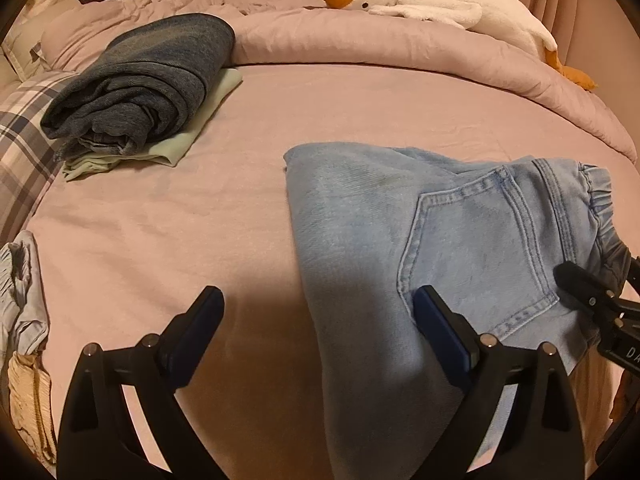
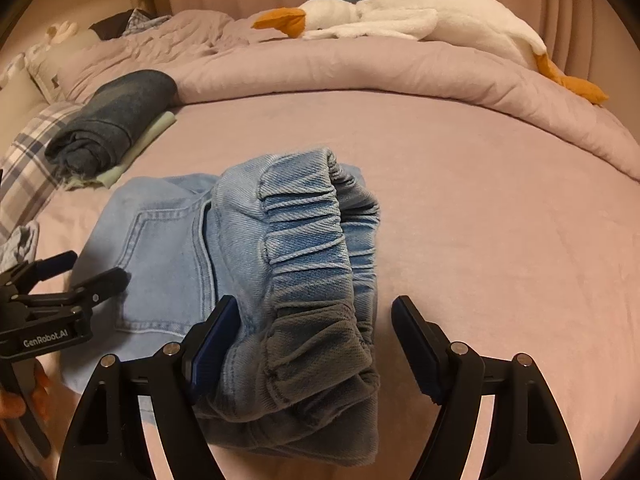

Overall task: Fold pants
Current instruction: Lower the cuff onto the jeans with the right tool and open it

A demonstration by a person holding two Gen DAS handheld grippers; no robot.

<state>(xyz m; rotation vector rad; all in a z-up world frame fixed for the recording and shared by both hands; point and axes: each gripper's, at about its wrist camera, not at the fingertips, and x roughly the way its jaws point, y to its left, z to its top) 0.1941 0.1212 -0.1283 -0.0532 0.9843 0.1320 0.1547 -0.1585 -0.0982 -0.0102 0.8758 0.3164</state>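
Your left tool (image 1: 320, 320) and right tool (image 2: 316, 332) both stand apart, gripping nothing; the folded light-blue jeans (image 1: 360, 216) lie on the bed (image 1: 160, 220).

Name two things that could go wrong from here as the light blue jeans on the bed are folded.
1. The elastic waistband bulges up between the open right gripper; it may spring open and undo the fold.
2. The light blue jeans lie at the near edge of the bed, with the left gripper open too, so they could slide off.
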